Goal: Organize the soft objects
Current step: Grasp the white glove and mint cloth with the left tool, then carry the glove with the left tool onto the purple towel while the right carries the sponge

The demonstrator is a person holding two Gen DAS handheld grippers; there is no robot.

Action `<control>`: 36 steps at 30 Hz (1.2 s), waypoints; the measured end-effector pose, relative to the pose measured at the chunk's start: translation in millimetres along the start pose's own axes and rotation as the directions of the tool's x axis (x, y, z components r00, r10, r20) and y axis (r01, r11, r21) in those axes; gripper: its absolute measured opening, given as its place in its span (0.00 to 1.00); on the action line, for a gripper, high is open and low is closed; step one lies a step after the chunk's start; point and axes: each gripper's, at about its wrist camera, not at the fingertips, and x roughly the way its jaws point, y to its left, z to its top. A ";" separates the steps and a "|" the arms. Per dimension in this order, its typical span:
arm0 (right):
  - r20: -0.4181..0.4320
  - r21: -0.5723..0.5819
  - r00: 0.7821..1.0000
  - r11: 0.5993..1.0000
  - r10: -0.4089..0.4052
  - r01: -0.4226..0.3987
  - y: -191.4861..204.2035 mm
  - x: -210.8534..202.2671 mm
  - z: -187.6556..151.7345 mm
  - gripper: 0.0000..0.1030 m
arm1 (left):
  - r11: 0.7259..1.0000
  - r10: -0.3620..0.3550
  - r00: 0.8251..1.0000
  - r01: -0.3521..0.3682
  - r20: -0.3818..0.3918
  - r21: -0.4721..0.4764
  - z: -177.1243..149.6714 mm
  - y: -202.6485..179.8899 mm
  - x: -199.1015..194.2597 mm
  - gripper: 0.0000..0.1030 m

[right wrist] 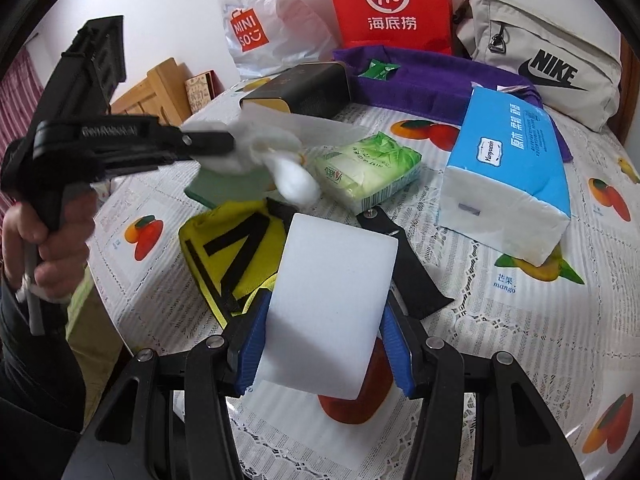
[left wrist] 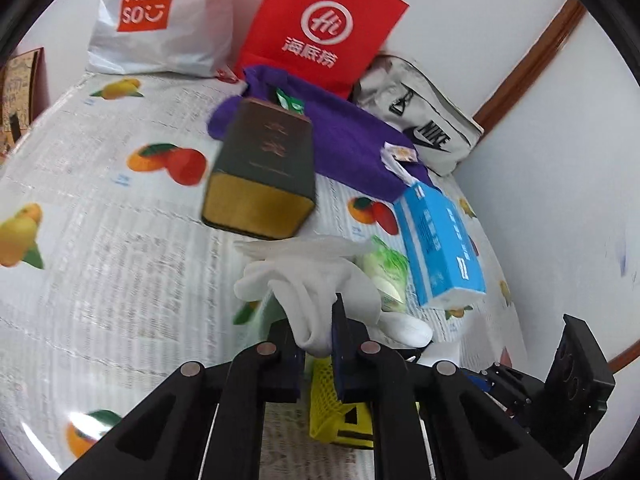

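Nearest in the right wrist view, the right tool [right wrist: 324, 344] grips a flat white rectangular foam block [right wrist: 332, 312] between its blue pads [right wrist: 252, 350], holding it above the fruit-printed counter [right wrist: 520, 360]. Just behind it lies a yellow mesh vest with black straps [right wrist: 232, 256], partly hidden by the block; the left wrist view shows only a scrap of that vest [left wrist: 326, 404] below the fingers.

The left tool [left wrist: 316, 340] is clamped on a bunched white cotton cloth [left wrist: 312, 292], lifted off the counter. From the right wrist view the same tool [right wrist: 216, 144] reaches in from the left with the cloth [right wrist: 276, 160] dangling, and a bare hand [right wrist: 52, 240] around its handle, which the left camera cannot see.

Near the cloth sit a green-and-white soft tissue pack [right wrist: 368, 168] and a larger blue-and-white tissue pack [right wrist: 508, 184]. Farther back are a dark box with a gold end [left wrist: 260, 176], blurred so its lettering is hard to read, and a purple towel [left wrist: 344, 140]. Against the wall stand a white Miniso plastic bag [left wrist: 156, 20], a red paper bag [left wrist: 324, 24] and a grey Nike pouch [right wrist: 540, 72], their tops cut off.
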 end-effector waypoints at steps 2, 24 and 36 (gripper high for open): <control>0.007 0.012 1.000 1.000 0.007 -0.008 -1.0 -3.1 2.3 0.51 | 1.000 0.010 1.000 -0.010 -0.004 0.010 1.5 2.2 -5.5 0.10; 0.062 0.119 0.980 0.977 -0.188 0.180 -62.8 -60.6 16.2 0.50 | 1.000 -0.010 0.989 0.010 0.145 0.003 28.4 -4.6 -78.8 0.10; 0.108 0.107 0.976 0.978 -0.189 0.178 -69.0 -75.2 47.8 0.51 | 1.000 0.020 0.986 -0.017 0.165 -0.019 57.0 -0.7 -77.2 0.10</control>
